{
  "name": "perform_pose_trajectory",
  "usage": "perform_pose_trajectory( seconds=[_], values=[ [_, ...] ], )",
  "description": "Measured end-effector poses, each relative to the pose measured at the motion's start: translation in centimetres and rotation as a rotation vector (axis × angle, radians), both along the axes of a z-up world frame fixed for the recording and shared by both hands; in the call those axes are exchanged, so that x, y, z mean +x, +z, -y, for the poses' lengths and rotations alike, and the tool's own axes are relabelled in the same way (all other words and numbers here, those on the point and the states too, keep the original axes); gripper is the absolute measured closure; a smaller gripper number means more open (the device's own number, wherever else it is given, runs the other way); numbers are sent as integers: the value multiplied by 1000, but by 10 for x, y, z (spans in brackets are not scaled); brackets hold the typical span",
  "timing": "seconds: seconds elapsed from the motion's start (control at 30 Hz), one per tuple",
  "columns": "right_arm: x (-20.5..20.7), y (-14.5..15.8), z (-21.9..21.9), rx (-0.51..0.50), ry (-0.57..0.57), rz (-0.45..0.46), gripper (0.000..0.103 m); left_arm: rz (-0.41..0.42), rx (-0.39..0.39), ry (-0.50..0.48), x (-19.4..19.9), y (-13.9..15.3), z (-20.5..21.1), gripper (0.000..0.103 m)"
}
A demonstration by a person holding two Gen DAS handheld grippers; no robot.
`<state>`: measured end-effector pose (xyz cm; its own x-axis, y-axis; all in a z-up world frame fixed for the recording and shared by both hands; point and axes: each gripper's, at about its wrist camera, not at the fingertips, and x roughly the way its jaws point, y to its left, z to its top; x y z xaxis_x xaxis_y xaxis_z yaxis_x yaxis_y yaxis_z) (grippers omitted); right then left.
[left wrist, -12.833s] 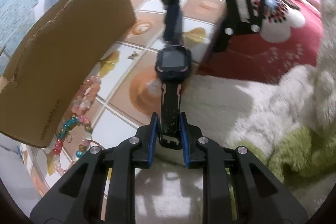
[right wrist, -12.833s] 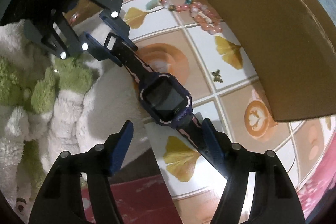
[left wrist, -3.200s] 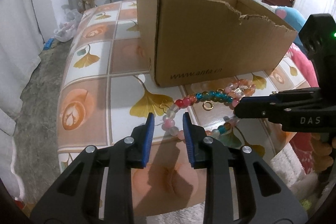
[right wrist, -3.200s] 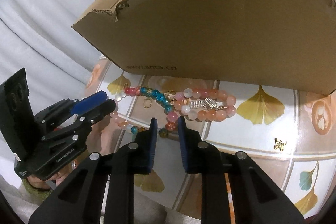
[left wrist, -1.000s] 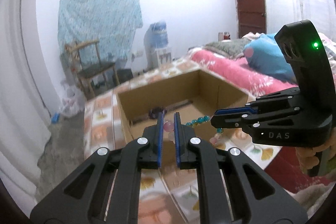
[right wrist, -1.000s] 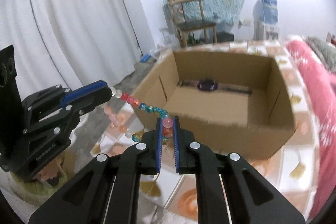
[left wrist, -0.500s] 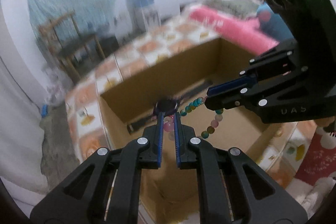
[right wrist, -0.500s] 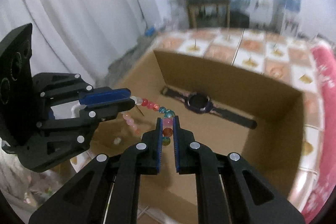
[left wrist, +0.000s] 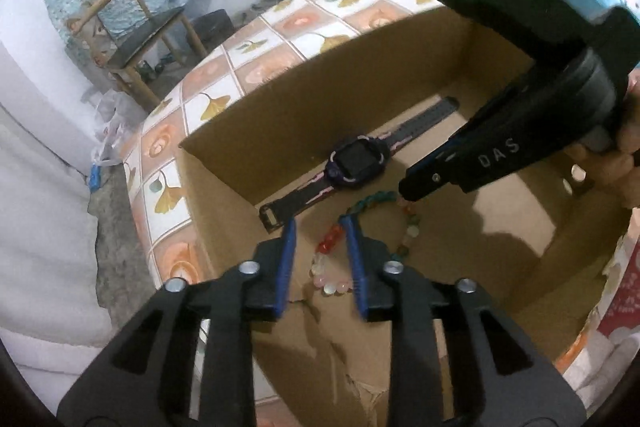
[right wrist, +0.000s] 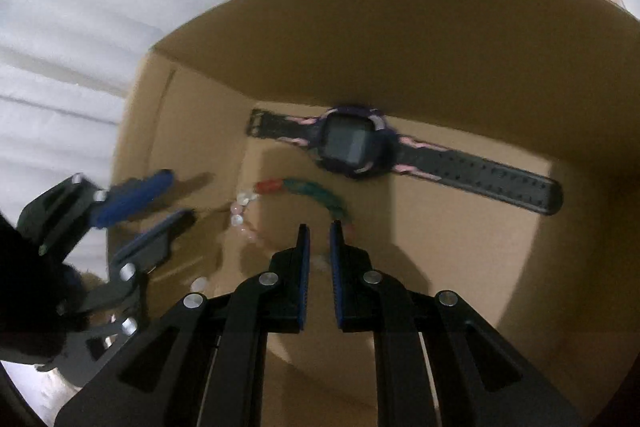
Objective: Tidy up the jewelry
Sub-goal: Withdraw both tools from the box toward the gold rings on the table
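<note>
Tiled tabletop (left wrist: 208,107) carries a box (left wrist: 224,195); both grippers tilt steeply down into it. Left gripper (left wrist: 318,227), jaws just parted, straddles the necklace (left wrist: 332,239) on the floor; right gripper (right wrist: 318,227) stays pinched on its other end. Beyond, a watch (right wrist: 352,143) lies flat along the far wall

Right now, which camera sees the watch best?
The right wrist view: the watch lies flat in the cardboard box, its whole strap showing. In the left wrist view, the watch looks smaller and the right gripper covers one strap end.

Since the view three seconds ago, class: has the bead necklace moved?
Yes. The bead necklace went from the tabletop in front of the cardboard box into it, beside the watch.
</note>
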<state>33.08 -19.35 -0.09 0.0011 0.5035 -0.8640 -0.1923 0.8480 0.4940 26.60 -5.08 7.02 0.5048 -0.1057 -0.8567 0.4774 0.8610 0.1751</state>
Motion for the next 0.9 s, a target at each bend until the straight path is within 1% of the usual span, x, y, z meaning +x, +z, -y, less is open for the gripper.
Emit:
perform_pose_trajectory(
  seconds=[0.03, 0.1, 0.13, 0.17, 0.2, 0.23, 0.27, 0.3, 0.37, 0.4, 0.43, 0.47, 0.5, 0.57, 0.6, 0.63, 0.67, 0.73, 0.77, 0.83, 0.9],
  values=[
    [0, 2, 1, 10, -2, 3, 92, 7, -7, 3, -1, 3, 0, 77],
    [-4, 16, 7, 50, -18, 34, 91, 37, -22, 6, -5, 11, -3, 77],
    [-5, 21, 10, 51, -21, 51, 91, 62, -32, 13, -8, 18, -5, 73],
    [-11, 36, 14, 46, -26, 99, 90, 82, -47, 15, -12, 25, -5, 61],
    [-17, 50, 18, 47, -28, 144, 87, 104, -63, 22, -18, 33, -7, 52],
    [-21, 60, 21, 51, -29, 180, 83, 134, -79, 35, -24, 42, -10, 40],
    [-34, 79, 28, 59, -30, 242, 74, 178, -108, 44, -39, 55, -15, 39],
    [-47, 93, 33, 62, -29, 289, 69, 200, -135, 42, -49, 64, -18, 38],
    [-79, 124, 48, 61, -16, 408, 68, 232, -181, 47, -71, 78, -25, 27],
    [-94, 136, 57, 63, -11, 452, 66, 243, -228, 52, -87, 86, -31, 24],
    [-111, 147, 65, 68, -8, 493, 63, 236, -267, 54, -97, 89, -36, 21],
    [-135, 157, 74, 75, -9, 537, 61, 213, -326, 62, -111, 92, -42, 19],
    [-149, 159, 78, 80, -9, 557, 61, 200, -358, 66, -119, 93, -46, 19],
    [-184, 160, 87, 94, -11, 578, 61, 187, -413, 72, -142, 90, -52, 18],
    [-199, 157, 90, 87, -20, 589, 61, 189, -418, 79, -152, 86, -54, 18],
    [-206, 152, 90, 79, -27, 595, 61, 197, -415, 86, -162, 82, -55, 18],
    [-223, 142, 91, 64, -44, 603, 60, 221, -391, 100, -175, 73, -55, 18],
    [-240, 124, 91, 48, -74, 597, 60, 269, -331, 139, -196, 56, -52, 18],
    [-251, 106, 90, 47, -96, 566, 61, 275, -315, 155, -203, 48, -51, 18],
    [-257, 81, 86, 41, -124, 517, 61, 279, -283, 184, -217, 27, -48, 18],
    [-266, 50, 77, 23, -142, 453, 61, 265, -265, 194, -227, 4, -43, 18]
  ],
)
